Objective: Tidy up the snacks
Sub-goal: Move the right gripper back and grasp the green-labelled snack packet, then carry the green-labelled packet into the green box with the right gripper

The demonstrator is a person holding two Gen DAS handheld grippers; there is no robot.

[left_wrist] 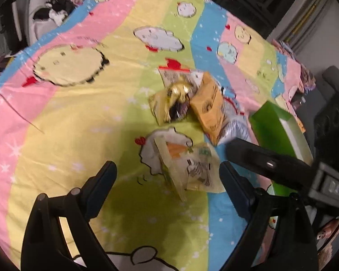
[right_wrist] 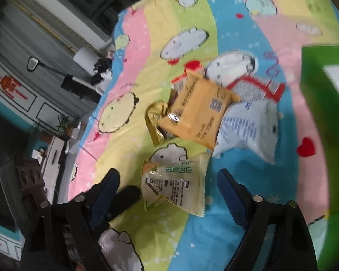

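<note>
Both your left gripper [left_wrist: 167,180] and right gripper [right_wrist: 168,187] are wide open around the pale snack bag [right_wrist: 176,187] low in the frame.

Both grippers, left [left_wrist: 167,176] & right [right_wrist: 168,183]: black frames w/ silver screws, dark-blue textured finger pads.

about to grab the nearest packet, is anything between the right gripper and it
Nothing visible blocks it. The right gripper is open, and the pale yellow snack packet with green print lies on the colourful cartoon bedsheet right between its fingers. The left gripper's fingertip sits beside the packet, not across it.
</note>
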